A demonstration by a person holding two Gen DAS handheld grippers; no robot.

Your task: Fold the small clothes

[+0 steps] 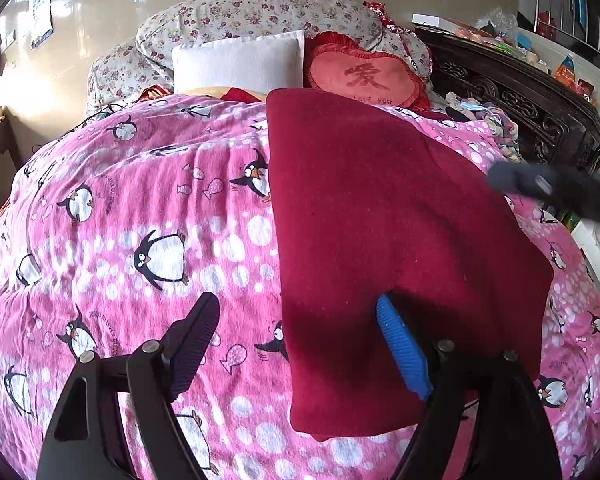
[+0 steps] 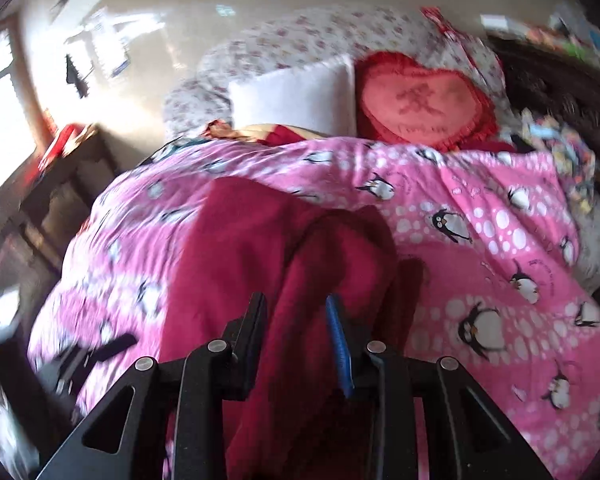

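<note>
A dark red cloth (image 1: 380, 220) lies flat on the pink penguin blanket (image 1: 140, 208) on a bed. My left gripper (image 1: 296, 308) is open at the cloth's near left edge; its blue finger (image 1: 404, 352) lies on the cloth, its black finger (image 1: 192, 340) over the blanket. My right gripper (image 2: 296, 312) has the red cloth (image 2: 236, 248) bunched between its fingers and lifted in a fold; the jaws stand partly apart around the fabric. The right wrist view is blurred. The right gripper shows as a dark blur in the left wrist view (image 1: 548, 188).
A white pillow (image 1: 240, 64), a red heart cushion (image 1: 364, 76) and a floral duvet (image 1: 260, 12) lie at the bed's head. A dark carved headboard (image 1: 512, 96) with small clothes (image 1: 484, 116) is at the right. A dark table (image 2: 60, 184) stands left of the bed.
</note>
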